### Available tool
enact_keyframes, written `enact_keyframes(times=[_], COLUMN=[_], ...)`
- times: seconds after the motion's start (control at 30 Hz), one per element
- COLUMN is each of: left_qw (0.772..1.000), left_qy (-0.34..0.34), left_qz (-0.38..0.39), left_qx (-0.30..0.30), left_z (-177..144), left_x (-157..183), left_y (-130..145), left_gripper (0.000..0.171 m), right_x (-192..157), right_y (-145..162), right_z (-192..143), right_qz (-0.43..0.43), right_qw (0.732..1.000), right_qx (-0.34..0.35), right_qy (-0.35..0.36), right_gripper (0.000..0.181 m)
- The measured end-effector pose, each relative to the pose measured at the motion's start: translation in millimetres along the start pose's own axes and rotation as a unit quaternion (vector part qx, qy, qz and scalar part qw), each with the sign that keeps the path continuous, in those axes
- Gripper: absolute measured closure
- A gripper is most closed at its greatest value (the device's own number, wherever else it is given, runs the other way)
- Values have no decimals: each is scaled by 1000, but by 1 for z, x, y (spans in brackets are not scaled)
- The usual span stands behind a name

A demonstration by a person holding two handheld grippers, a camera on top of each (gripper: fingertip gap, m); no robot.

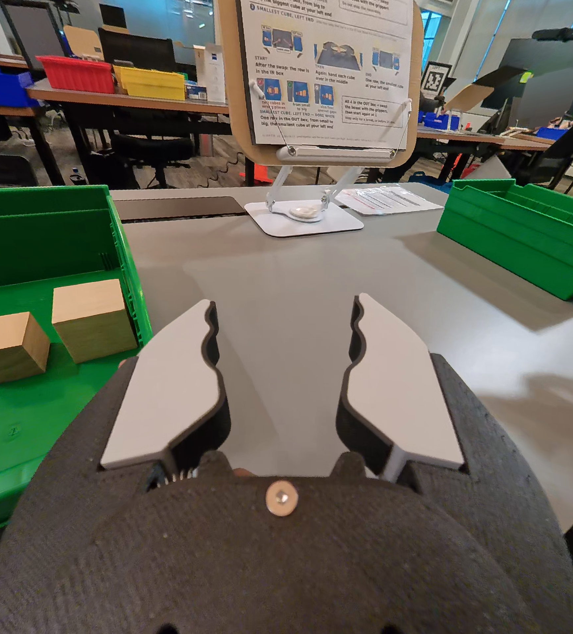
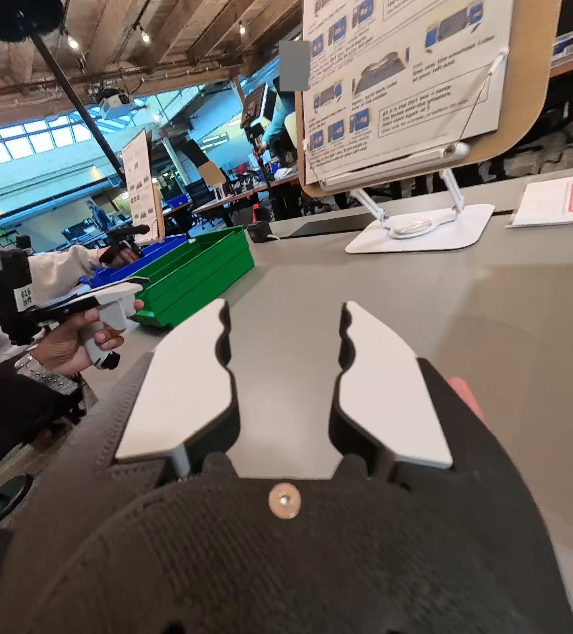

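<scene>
The left gripper [image 1: 283, 305] hovers over a bare grey counter [image 1: 278, 274], its two white-topped fingers spread wide with nothing between them. At nine o'clock from it, just beside its left finger, sits a green bin [image 1: 38, 240] holding two wooden cubes [image 1: 89, 319] side by side, slightly apart; the one nearer the gripper looks larger. A second green bin [image 1: 518, 233] rests at two o'clock, well apart. At twelve o'clock stands a white stand carrying an instruction sheet [image 1: 326, 68].

The right gripper [image 2: 283, 303] is also spread wide and empty above the counter. At ten o'clock, a person's hand [image 2: 69, 343] grips the handle of the other gripper near the green bin.
</scene>
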State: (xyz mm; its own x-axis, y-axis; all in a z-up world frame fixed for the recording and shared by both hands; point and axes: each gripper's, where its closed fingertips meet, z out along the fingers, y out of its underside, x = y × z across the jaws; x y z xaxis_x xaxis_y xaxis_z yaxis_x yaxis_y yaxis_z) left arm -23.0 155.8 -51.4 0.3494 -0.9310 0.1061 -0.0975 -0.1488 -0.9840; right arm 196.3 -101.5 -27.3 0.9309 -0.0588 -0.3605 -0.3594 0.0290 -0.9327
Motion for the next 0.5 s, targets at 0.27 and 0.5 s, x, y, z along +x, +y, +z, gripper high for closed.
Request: enact_keyframes(times=[0.27, 0.5], left_qw=[1000, 1000], left_qy=[-6, -5], left_qz=[-1, -3], left_qx=[5, 3], left_z=[0, 1], left_x=[-2, -3], left_y=[0, 1], left_gripper=[99, 100], right_x=[-11, -4], right_y=[18, 10], right_z=[8, 5], right_qz=[-37, -136], right_qw=[998, 990], right_qx=[-46, -26], right_qy=[-26, 38], right_gripper=[181, 181])
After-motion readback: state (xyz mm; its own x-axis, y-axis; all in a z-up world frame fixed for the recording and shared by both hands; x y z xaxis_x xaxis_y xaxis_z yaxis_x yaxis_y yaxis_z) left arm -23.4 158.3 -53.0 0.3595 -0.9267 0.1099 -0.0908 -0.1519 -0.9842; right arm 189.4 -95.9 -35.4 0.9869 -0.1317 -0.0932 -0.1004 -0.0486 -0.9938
